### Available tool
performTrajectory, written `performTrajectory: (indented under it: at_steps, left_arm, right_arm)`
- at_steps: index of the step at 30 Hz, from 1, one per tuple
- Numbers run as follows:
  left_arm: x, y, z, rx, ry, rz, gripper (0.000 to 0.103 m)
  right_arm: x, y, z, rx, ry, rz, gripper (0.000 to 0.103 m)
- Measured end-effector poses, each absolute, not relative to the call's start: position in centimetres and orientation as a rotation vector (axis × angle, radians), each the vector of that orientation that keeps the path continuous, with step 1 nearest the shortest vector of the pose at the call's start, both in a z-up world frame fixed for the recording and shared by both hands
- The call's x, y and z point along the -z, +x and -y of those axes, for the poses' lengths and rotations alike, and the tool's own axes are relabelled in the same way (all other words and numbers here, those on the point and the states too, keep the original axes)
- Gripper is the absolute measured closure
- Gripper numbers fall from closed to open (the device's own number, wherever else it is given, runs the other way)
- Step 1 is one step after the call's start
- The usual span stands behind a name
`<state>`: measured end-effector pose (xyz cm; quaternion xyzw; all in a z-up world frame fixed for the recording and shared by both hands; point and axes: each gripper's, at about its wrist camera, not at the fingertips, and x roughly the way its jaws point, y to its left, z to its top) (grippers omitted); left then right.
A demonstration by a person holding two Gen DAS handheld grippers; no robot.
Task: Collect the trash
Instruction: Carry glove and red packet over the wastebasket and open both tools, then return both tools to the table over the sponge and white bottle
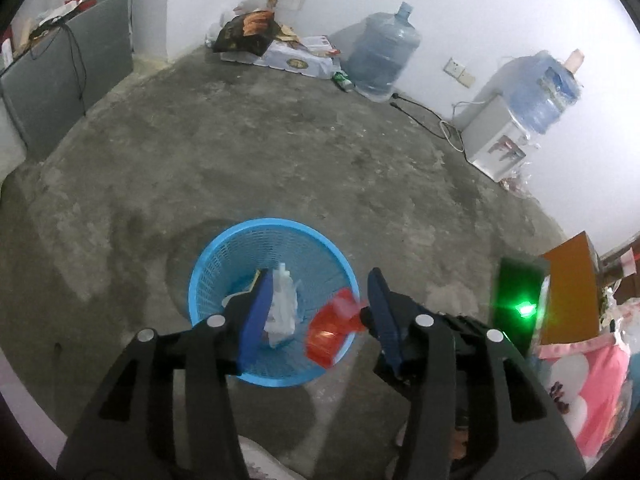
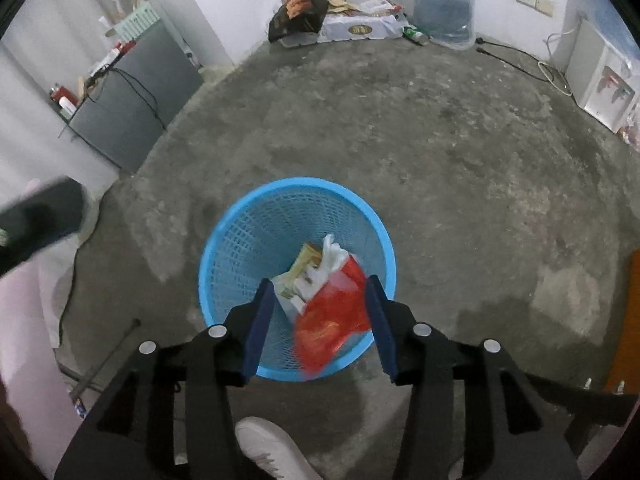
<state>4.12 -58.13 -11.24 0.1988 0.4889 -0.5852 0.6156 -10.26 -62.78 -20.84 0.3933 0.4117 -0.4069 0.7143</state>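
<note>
Right wrist view, nearest first: right gripper [image 2: 320, 312], black frame with blue padded fingers, jaws spread wide and gripping nothing. Just beyond them, a red plastic wrapper [image 2: 330, 320], thin and crinkled, blurred; it appears to be dropping free over the near rim, though contact with a pad cannot be ruled out. Blue basket [image 2: 224, 252], round, tapered, open lattice plastic, standing on the floor directly below. Inside: white crumpled paper [image 2: 334, 254] and a tan printed carton [image 2: 306, 258].

Handling judgement: light film drifts, so jaws are best kept centred over the opening until the wrapper settles inside the rim.

Left gripper [image 1: 318, 312], same build, likewise spread and empty, above the same basket.

Concrete floor [image 2: 440, 152], rough, mottled grey. Far wall: water jug [image 2: 442, 4], translucent blue; flattened bags and boxes [image 2: 298, 16].
</note>
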Motion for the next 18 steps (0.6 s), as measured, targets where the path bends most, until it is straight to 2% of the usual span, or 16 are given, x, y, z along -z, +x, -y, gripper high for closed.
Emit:
performTrajectory:
  at_steps: [10, 13, 18]
  left_arm:
    - [5.8, 4.4, 53.5, 1.38, 0.416, -1.006, 0.053]
    - [3.4, 4.2, 50.8, 1.374, 0.392, -0.939, 0.043]
    - [0.0, 3.5, 45.4, 1.349, 0.419, -0.842, 0.036]
  right_arm:
    - [18.5, -11.9, 59.6, 0.864, 0.888, -0.809, 0.045]
    - [16.3, -12.4, 57.5, 0.857, 0.86, -0.777, 0.037]
    - [12.1, -12.8, 52.9, 0.852, 0.788, -0.735, 0.025]
